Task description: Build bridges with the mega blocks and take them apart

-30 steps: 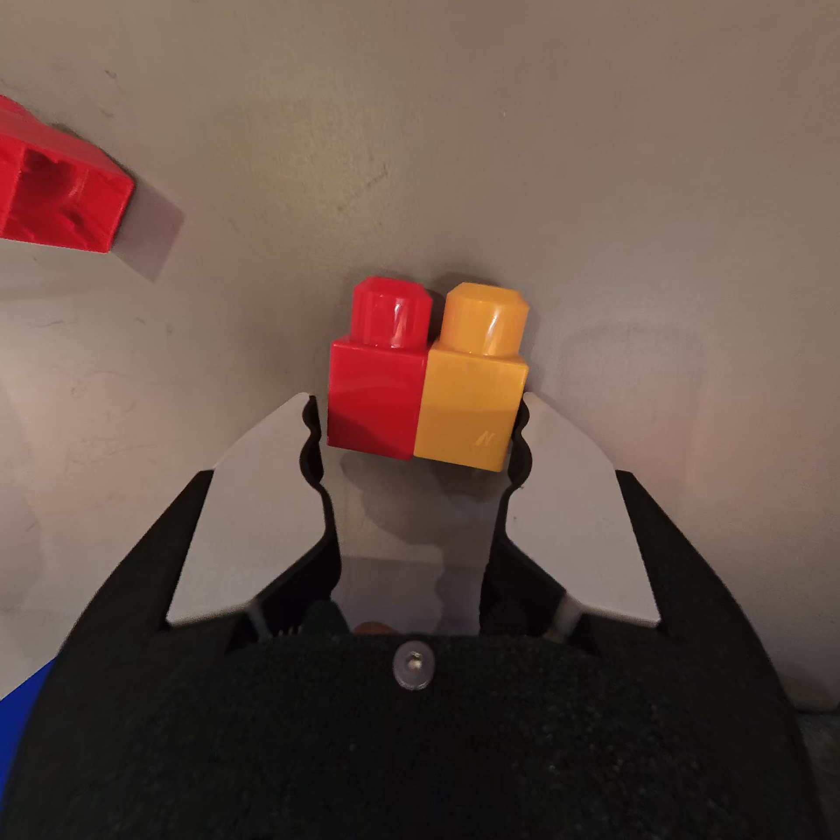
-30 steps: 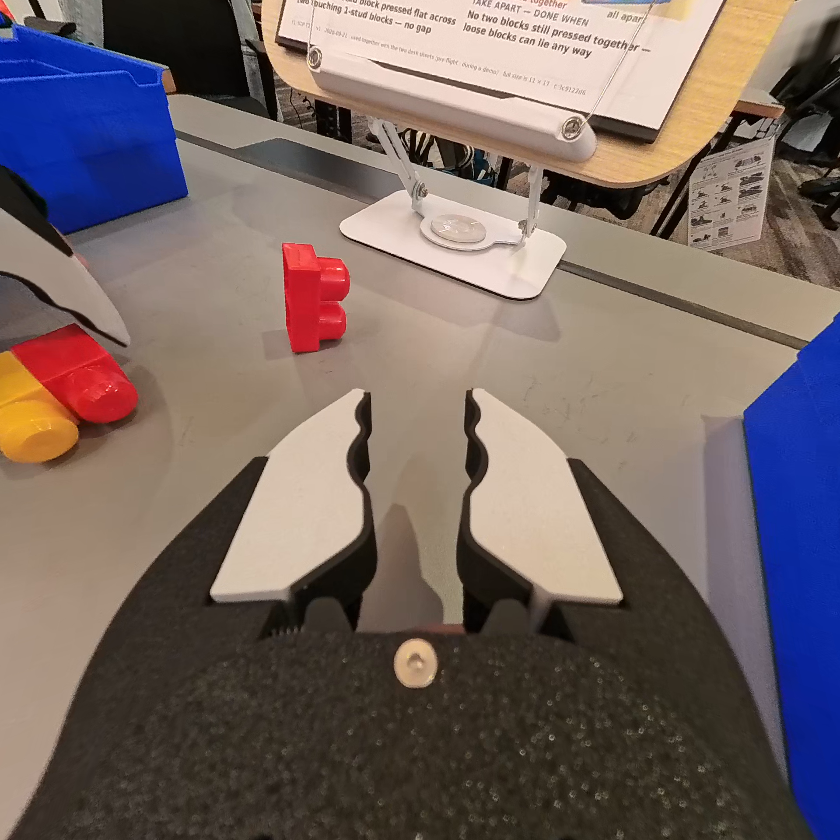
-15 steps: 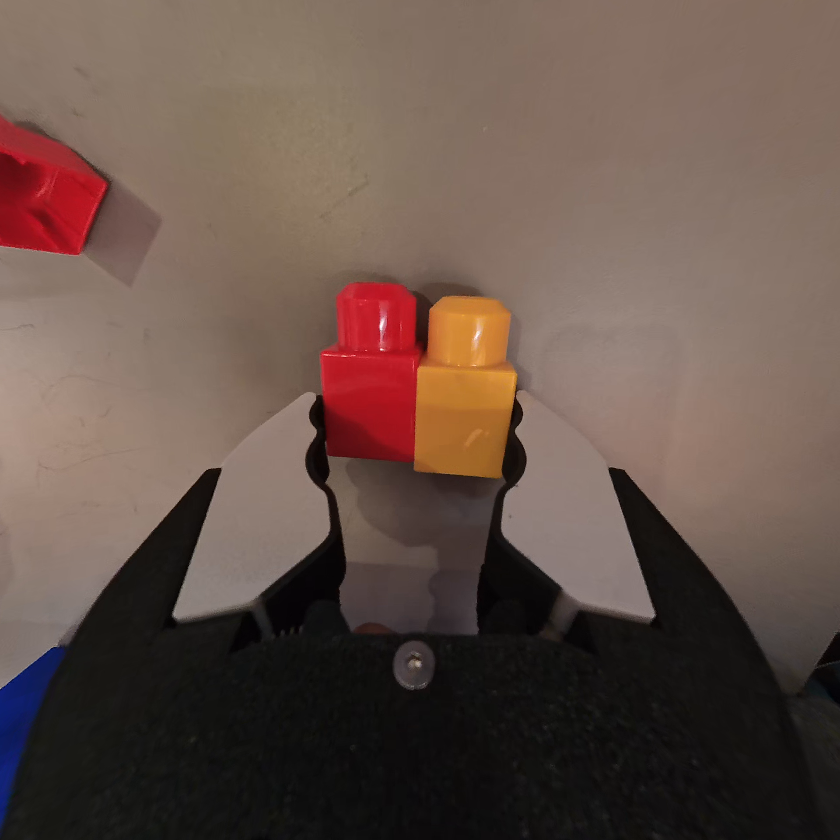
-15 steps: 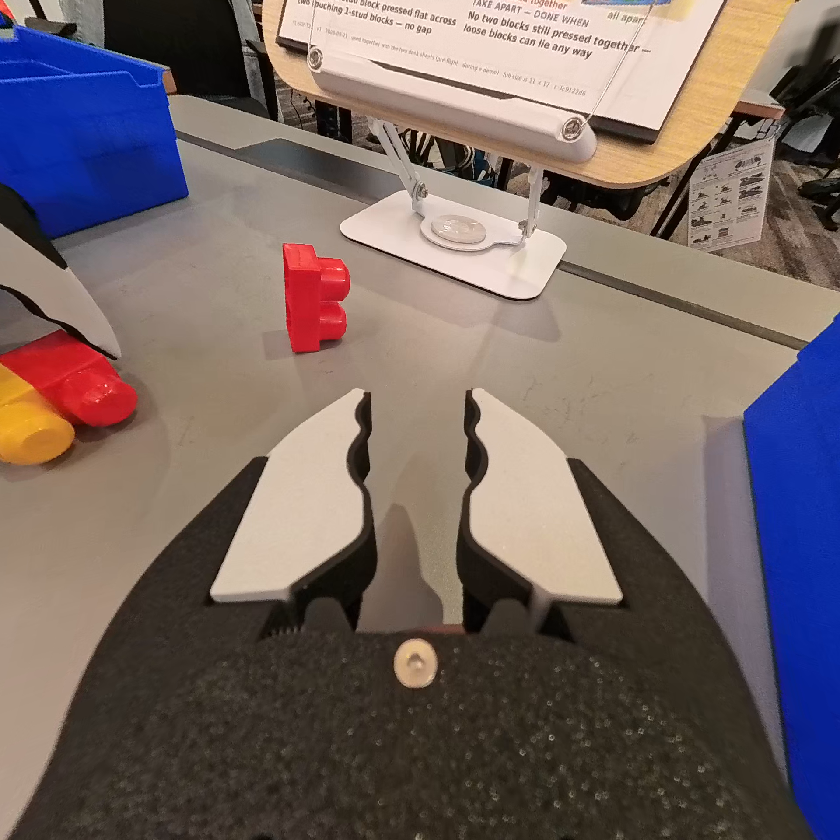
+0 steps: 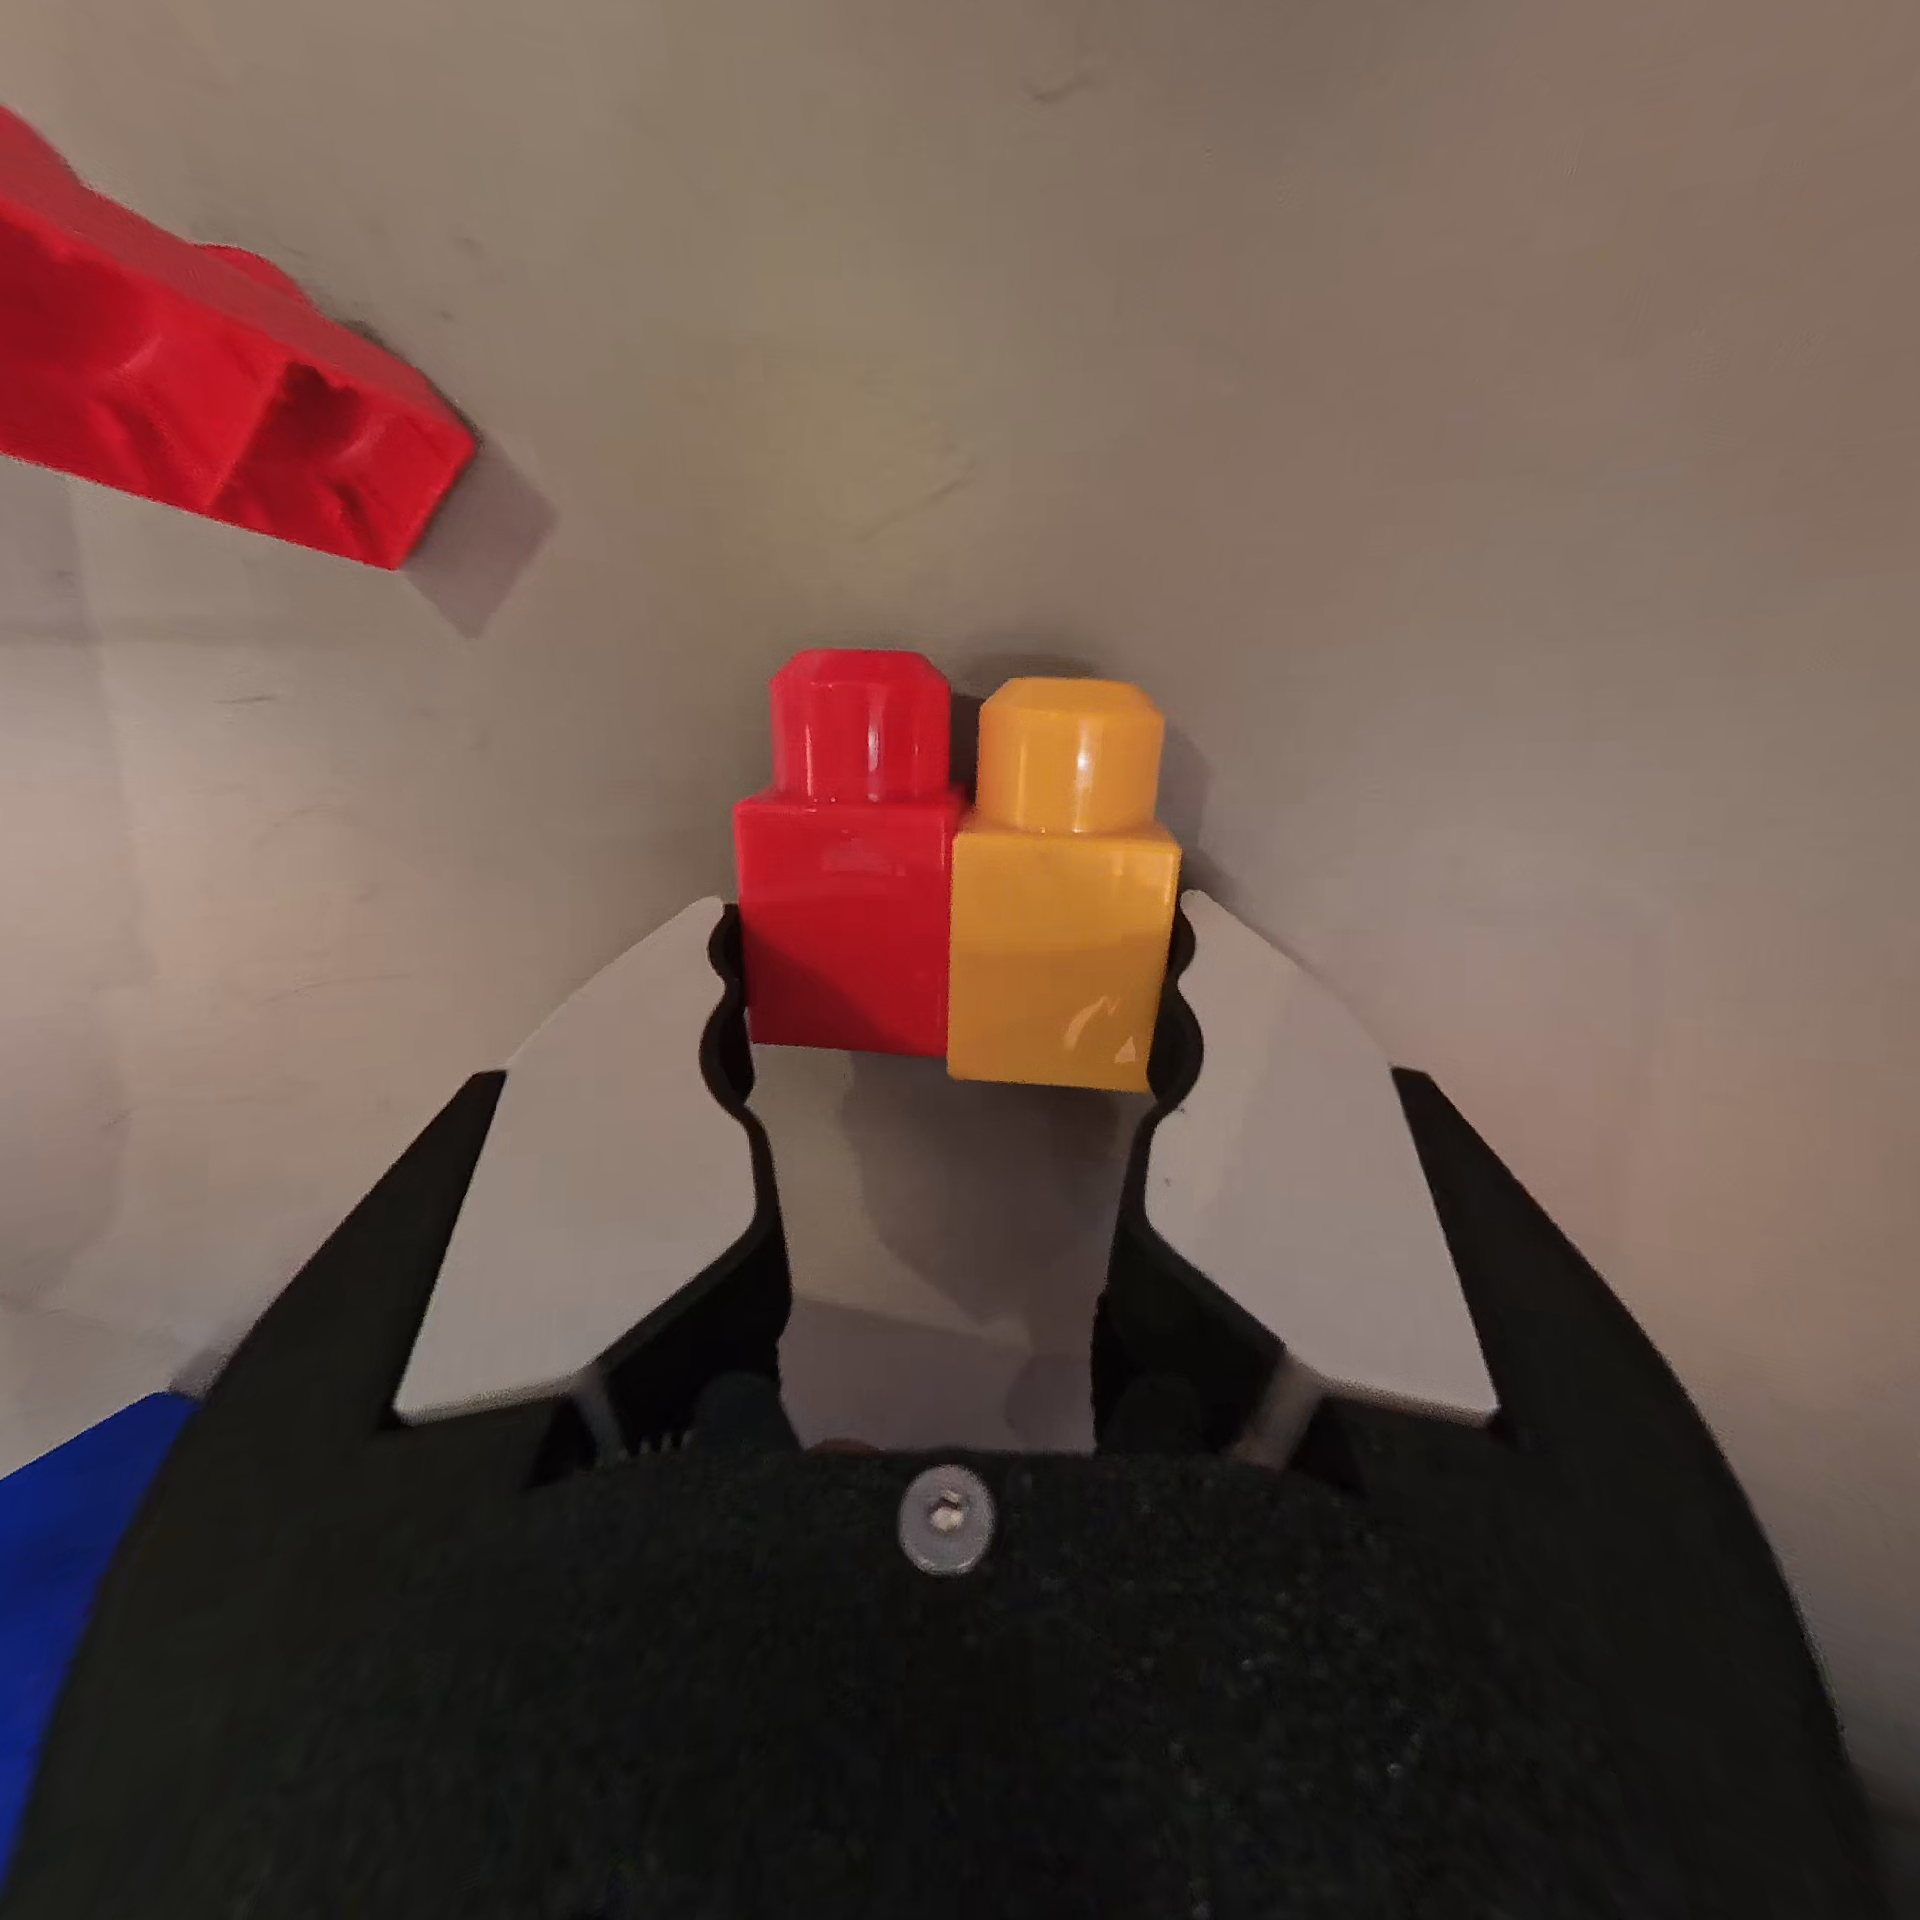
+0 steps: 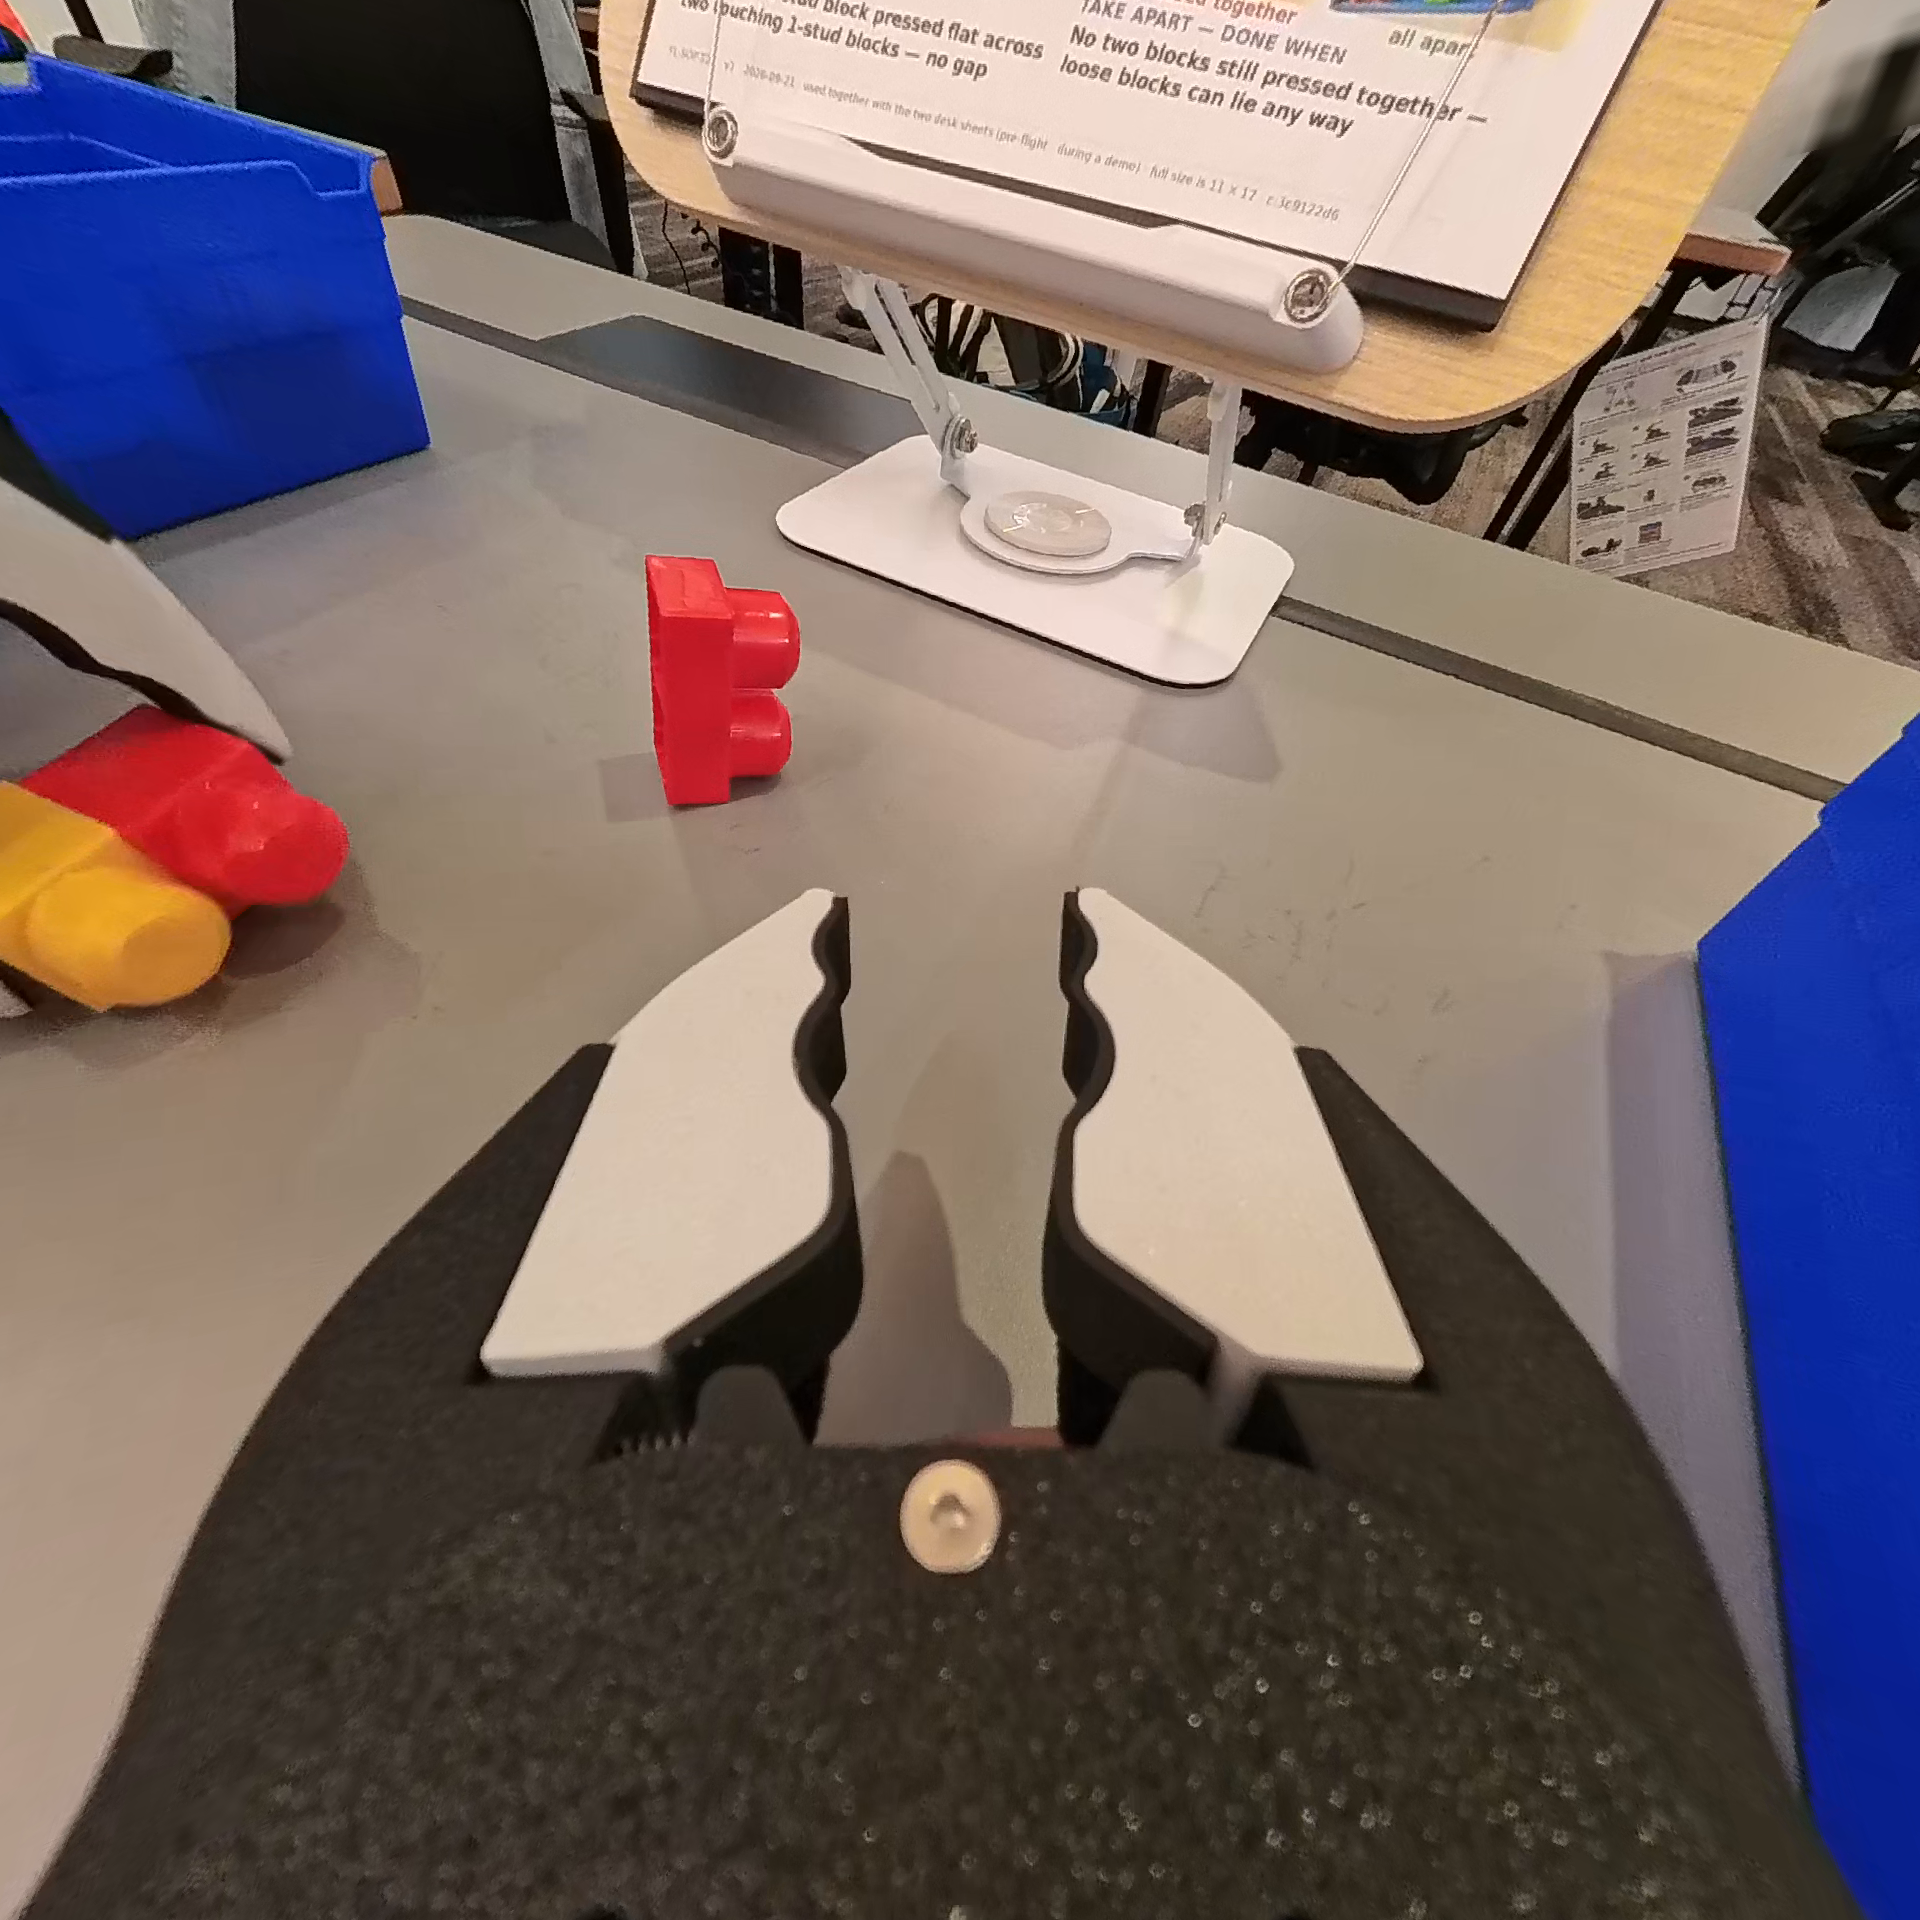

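Blocks: two red (image 5: 847,925) (image 6: 717,681), one yellow (image 5: 1055,966).

Office or lab workspace set up for demos. Grey worktop (image 6: 1351,831) carrying blue storage bins (image 6: 197,312) and a white stand (image 6: 1039,561) holding a printed instruction sheet (image 6: 1143,94). Beyond: carpet, office chairs (image 6: 1860,208), another illustrated sheet (image 6: 1662,457).

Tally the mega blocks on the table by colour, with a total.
Red: 2, the single-stud block held in the left gripper and the two-stud block lying alone on its side.
Yellow: 1, the single-stud block held beside the red one.
Total: 3 blocks.
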A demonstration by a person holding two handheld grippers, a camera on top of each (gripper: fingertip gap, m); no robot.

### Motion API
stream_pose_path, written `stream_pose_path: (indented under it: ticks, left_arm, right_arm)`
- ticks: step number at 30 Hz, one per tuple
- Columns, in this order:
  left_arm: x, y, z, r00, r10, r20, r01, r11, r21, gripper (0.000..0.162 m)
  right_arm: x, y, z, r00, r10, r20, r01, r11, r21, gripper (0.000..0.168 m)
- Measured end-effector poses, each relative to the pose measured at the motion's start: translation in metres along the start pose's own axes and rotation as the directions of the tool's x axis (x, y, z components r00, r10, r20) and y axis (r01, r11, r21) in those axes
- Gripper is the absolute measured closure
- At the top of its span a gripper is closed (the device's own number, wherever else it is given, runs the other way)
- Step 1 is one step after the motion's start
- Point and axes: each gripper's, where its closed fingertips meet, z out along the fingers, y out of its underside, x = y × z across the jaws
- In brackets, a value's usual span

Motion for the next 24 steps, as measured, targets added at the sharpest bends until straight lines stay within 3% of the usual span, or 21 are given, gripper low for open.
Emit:
stream_pose_path:
  ticks: [6,9,13,15,24]
  left_arm:
    - [-0.037,-0.024,-0.025,0.943,-0.235,0.237,0.158,0.940,0.302,0.087]
    - [-0.051,-0.038,-0.045,0.855,-0.441,0.274,0.246,0.809,0.533,0.087]
    - [-0.061,-0.039,-0.063,0.723,-0.661,0.199,0.334,0.587,0.737,0.087]
    - [-0.060,-0.039,-0.069,0.697,-0.706,0.131,0.358,0.499,0.789,0.087]
    - [-0.053,-0.038,-0.080,0.700,-0.711,0.068,0.327,0.404,0.855,0.087]
  right_arm:
    - [0.000,0.000,0.000,1.000,0.004,0.004,-0.004,1.000,0.000,0.129]
    - [-0.001,0.000,0.000,1.000,0.013,0.017,-0.013,1.000,0.000,0.129]
    - [-0.003,0.001,0.002,0.997,0.034,0.075,-0.031,0.999,-0.036,0.128]
    - [-0.005,-0.002,0.002,0.992,0.035,0.119,-0.029,0.998,-0.054,0.129]
    - [-0.028,-0.013,0.019,0.939,-0.074,0.337,0.126,0.983,-0.135,0.125]
